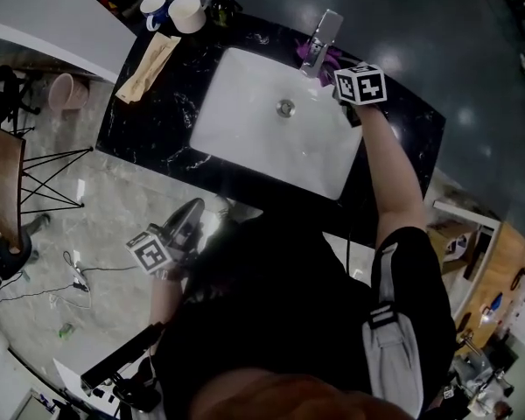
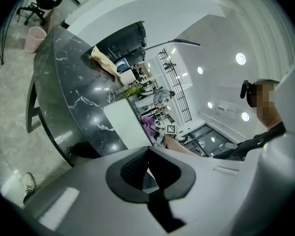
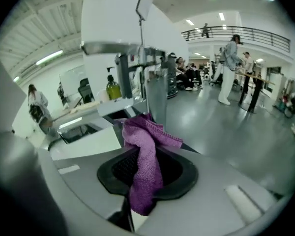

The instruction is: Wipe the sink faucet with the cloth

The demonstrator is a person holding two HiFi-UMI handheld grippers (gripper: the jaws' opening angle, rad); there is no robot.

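Hard to see: from my head, my right gripper (image 1: pixel 341 74) and the faucet (image 1: pixel 324 31) hide most of the cloth (image 3: pixel 146 146); up close, the cloth hides the faucet's foot.
Cloth: purple, fuzzy, bunched up against the faucet, behind the white sink (image 1: pixel 245 125).
My right gripper: squeezing the cloth; my arm reaches over the sink.
My left gripper (image 2: pixel 148 173): closed tight on nothing, low by my side.

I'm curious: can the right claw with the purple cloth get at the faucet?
Probably yes: the right claw grips the cloth right beside the faucet, with nothing visible between them.
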